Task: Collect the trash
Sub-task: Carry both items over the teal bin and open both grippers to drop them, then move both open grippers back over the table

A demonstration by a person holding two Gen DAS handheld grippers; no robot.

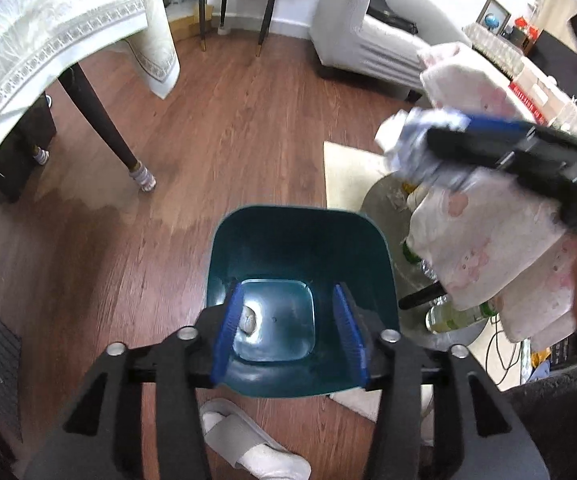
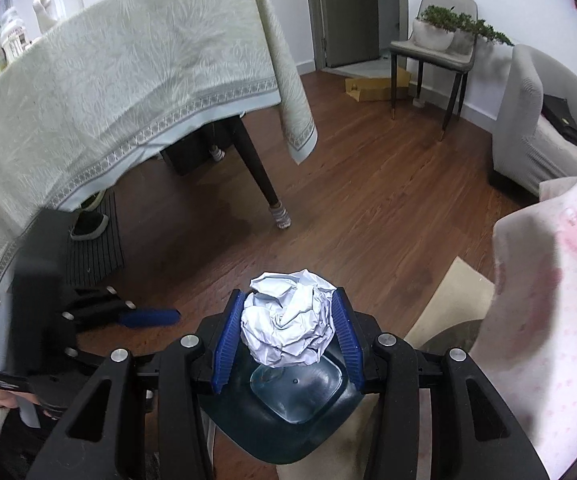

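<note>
Wood floor point(image 1: 248, 128), teal bin point(image 1: 300, 240); L fingers point(image 1: 288, 336) released, R fingers point(image 2: 288, 332) grasping paper ball point(image 2: 288, 320).

A living-dining room of a home is seen: a dining table point(image 2: 256, 160) draped in a pale patterned tablecloth point(image 2: 128, 80), a grey sofa point(image 2: 528, 128) against the white wall, a potted plant point(image 2: 434, 34) set on a padded chair point(image 2: 432, 46), slippers point(image 1: 248, 444) left on the wood-plank floor point(image 2: 368, 200).
</note>
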